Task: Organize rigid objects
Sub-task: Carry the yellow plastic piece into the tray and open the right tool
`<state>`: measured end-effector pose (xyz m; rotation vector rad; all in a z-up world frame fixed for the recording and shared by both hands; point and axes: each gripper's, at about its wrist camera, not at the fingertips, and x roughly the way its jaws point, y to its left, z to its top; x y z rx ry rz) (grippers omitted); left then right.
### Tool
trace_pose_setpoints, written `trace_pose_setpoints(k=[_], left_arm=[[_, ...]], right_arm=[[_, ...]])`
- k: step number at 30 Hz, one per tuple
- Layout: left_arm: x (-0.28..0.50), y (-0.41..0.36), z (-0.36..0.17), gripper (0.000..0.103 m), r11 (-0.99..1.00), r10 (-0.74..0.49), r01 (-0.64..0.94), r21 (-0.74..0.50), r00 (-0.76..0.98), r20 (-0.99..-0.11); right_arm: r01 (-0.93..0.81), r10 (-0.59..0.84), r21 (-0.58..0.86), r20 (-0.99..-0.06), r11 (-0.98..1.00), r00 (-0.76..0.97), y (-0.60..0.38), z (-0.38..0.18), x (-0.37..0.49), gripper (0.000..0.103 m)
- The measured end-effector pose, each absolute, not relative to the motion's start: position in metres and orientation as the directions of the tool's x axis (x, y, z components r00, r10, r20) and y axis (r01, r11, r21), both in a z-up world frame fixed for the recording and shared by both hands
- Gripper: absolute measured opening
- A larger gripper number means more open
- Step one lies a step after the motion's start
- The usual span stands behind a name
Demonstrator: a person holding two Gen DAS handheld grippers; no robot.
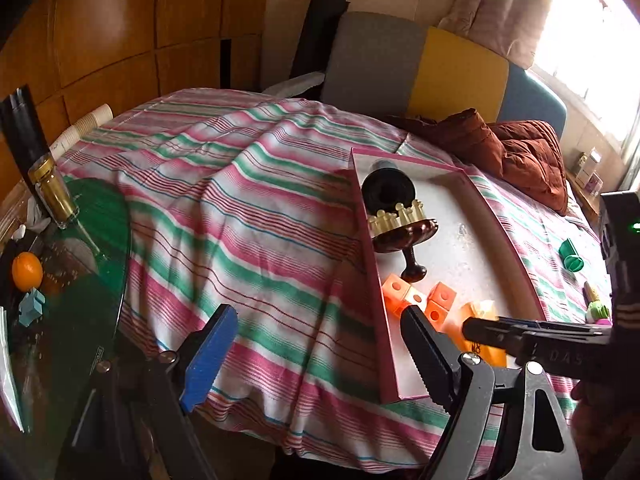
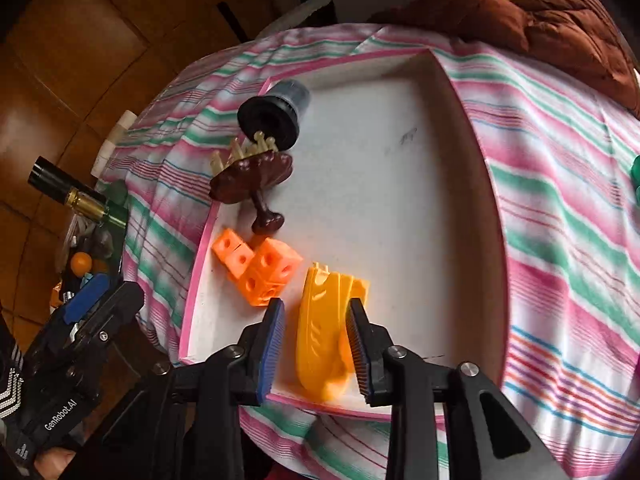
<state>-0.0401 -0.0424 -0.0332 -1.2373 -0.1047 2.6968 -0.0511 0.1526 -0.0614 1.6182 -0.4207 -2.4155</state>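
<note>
A pink-rimmed white tray [image 2: 476, 128] lies on the striped cloth. In it are a black round part [image 2: 272, 118], a brown toy stand with cream pegs [image 2: 252, 178], orange cubes [image 2: 260, 266] and a yellow plastic piece [image 2: 326, 328]. My right gripper [image 2: 316, 344] is open, its fingers on either side of the yellow piece without clamping it. My left gripper [image 1: 320, 360] is open and empty, above the cloth just left of the tray [image 1: 370, 264]. The right gripper's body [image 1: 532, 340] crosses the left wrist view over the tray's near end.
A green toy [image 1: 571, 258] and small coloured pieces [image 1: 596, 304] lie on the cloth right of the tray. A brown jacket [image 1: 516, 152] lies at the back. A glass side table [image 1: 100, 264] at left holds a jar [image 1: 52, 188] and an orange [image 1: 27, 271].
</note>
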Motion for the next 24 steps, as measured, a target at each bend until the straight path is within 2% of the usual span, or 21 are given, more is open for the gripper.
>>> trace_pose_setpoints(k=[7, 16, 24], left_arm=[[-0.041, -0.044, -0.036, 0.084, -0.982, 0.187, -0.123, -0.141, -0.636, -0.748], [-0.036, -0.039, -0.031, 0.084, -0.982, 0.185, -0.152, -0.113, -0.646, -0.741], [-0.030, -0.026, -0.023, 0.084, -0.980, 0.183, -0.185, -0.079, -0.657, -0.731]], right_arm=[[0.081, -0.473, 0.476, -0.812, -0.876, -0.343, 0.136, -0.062, -0.047, 0.041], [0.097, -0.471, 0.474, -0.791, -0.875, -0.390, 0.145, -0.048, -0.036, 0.041], [0.060, -0.350, 0.373, -0.788, -0.926, -0.507, 0.182, -0.022, -0.020, 0.041]])
